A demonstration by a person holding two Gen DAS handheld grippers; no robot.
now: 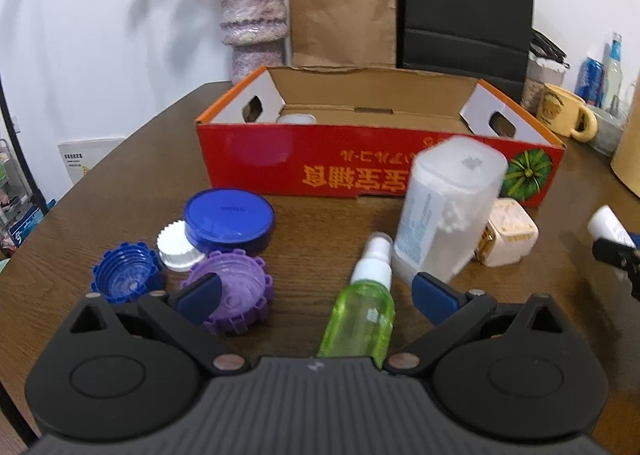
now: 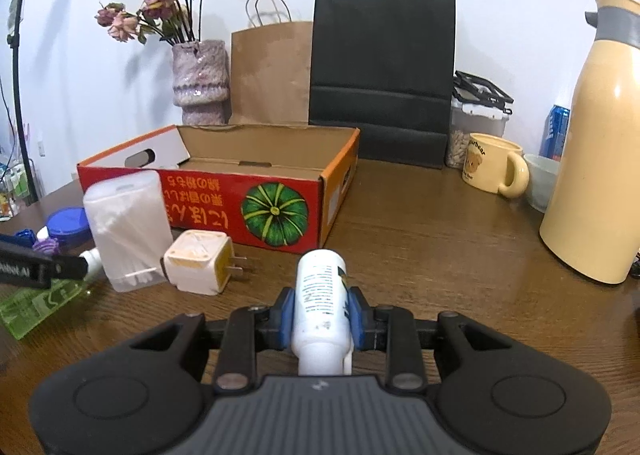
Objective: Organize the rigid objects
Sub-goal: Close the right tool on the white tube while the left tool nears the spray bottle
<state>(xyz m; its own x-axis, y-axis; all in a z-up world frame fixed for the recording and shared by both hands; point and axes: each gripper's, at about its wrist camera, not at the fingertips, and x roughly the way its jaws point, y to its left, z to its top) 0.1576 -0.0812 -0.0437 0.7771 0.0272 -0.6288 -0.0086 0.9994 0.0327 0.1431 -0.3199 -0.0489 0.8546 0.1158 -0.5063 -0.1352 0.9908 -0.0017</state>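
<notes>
Right wrist view is showing the right gripper [image 2: 322, 315] clamping a small white bottle [image 2: 320, 295] between its 2 blue pads, with the bottle lying along the fingers and pointing toward the red cardboard box [image 2: 200, 199]. Left gripper [image 1: 316, 295] is hanging with its jaws wide apart and holding nothing, over a green spray bottle [image 1: 362, 315] lying on the wooden table [image 2: 420, 235].

Risk is sitting mostly in the grip: the bottle is round and smooth, so it is likely to twist or slide out if the hand is tilting while carrying it over the box's near wall. A low carry is also threatening to bump the white plug adapter [image 2: 198, 261] and the tall clear cotton-swab case [image 2: 126, 227] standing just beside it, and that case looks easy to topple.

Box is standing open, and 1 white round thing [image 1: 296, 119] is showing inside at its far left corner; the rest of its floor is hidden by the near wall. Several caps [image 1: 228, 295] and a blue tin [image 1: 228, 221] are waiting outside on the table.
</notes>
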